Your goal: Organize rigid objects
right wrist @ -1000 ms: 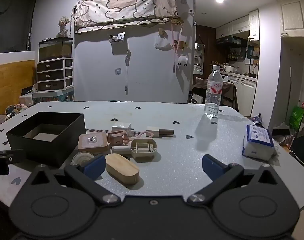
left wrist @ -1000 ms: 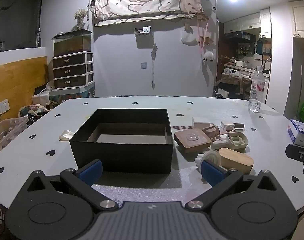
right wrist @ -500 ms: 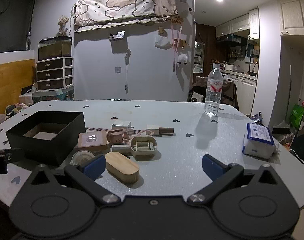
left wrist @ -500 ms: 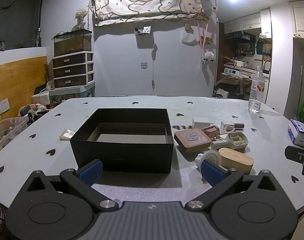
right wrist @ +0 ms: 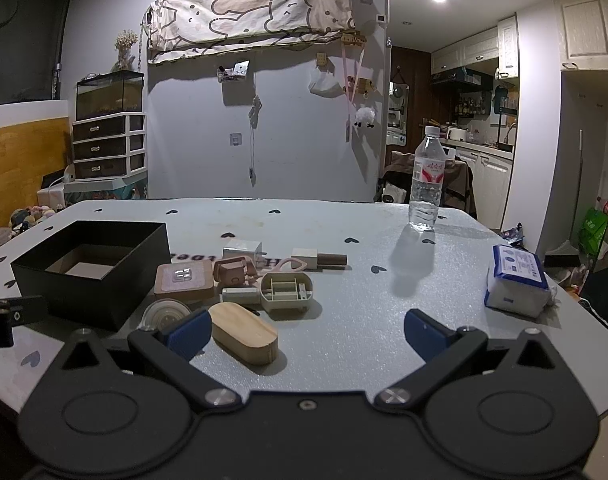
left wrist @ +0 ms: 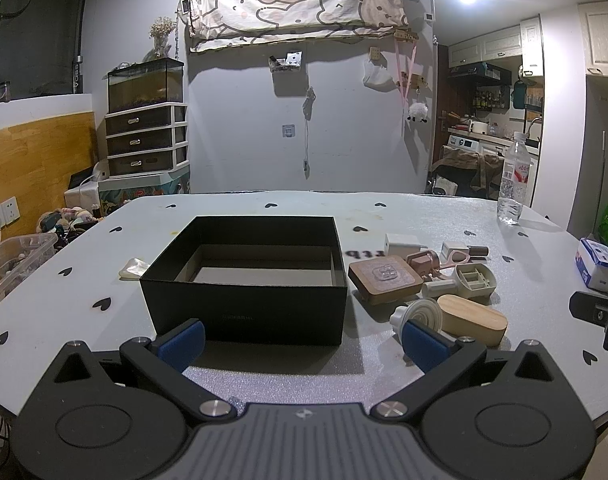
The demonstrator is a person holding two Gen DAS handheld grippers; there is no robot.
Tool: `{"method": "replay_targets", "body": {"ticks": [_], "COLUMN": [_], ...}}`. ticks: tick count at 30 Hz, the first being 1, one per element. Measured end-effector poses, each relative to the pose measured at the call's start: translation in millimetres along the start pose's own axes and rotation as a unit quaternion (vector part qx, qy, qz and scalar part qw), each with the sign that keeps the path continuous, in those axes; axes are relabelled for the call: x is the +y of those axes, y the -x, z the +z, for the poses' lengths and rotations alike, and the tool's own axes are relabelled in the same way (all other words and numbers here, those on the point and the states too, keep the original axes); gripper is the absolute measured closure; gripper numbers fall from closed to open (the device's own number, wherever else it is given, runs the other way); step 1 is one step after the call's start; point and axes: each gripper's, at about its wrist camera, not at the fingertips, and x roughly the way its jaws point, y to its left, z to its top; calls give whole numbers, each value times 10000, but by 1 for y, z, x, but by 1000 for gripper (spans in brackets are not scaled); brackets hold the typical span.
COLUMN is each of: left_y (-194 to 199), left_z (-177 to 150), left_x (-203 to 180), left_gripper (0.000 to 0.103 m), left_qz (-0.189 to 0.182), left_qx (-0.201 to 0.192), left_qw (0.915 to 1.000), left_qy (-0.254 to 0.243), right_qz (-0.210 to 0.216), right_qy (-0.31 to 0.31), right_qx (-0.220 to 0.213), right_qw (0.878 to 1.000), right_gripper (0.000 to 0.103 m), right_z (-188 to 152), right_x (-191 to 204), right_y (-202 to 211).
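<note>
Barely anything has changed in the last second: both views look the same, so no sorting has started. Left tongs (left wrist: 302,338) hang spread wide and hold nothing, with the black box (left wrist: 246,280) straight ahead of them, its inside looking bare. Right tongs (right wrist: 306,332) are spread too, the wooden oval case (right wrist: 243,333) just inside their left finger, the rest of the clutter (right wrist: 240,280) ahead-left on the tabletop (right wrist: 364,300). The round white piece (right wrist: 166,312) is half hidden behind that finger, so I can't tell what it is.
</note>
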Motion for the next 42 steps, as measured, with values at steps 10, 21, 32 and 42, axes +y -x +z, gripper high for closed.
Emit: {"method": "replay_targets", "body": {"ticks": [10,21,32,42], "left_y": [0,-3,-3,-3], "left_z": [0,-1,-1,-1], "left_x": [0,-1,-1,0], "left_gripper": [0,0,0,0], "left_qz": [1,0,0,1], "left_qx": [5,13,16,16], "left_qw": [10000,10000,10000,10000], "left_qy": [1,3,3,3], "right_qz": [2,-3,-7,-10], "right_qy": [0,3,6,9], "right_qx": [9,19,27,33], "right_qw": [10000,10000,10000,10000], "right_gripper": [0,0,0,0], "right_z": [0,1,2,3], "right_x": [1,2,3,3], "right_y": [0,0,1,0]}}
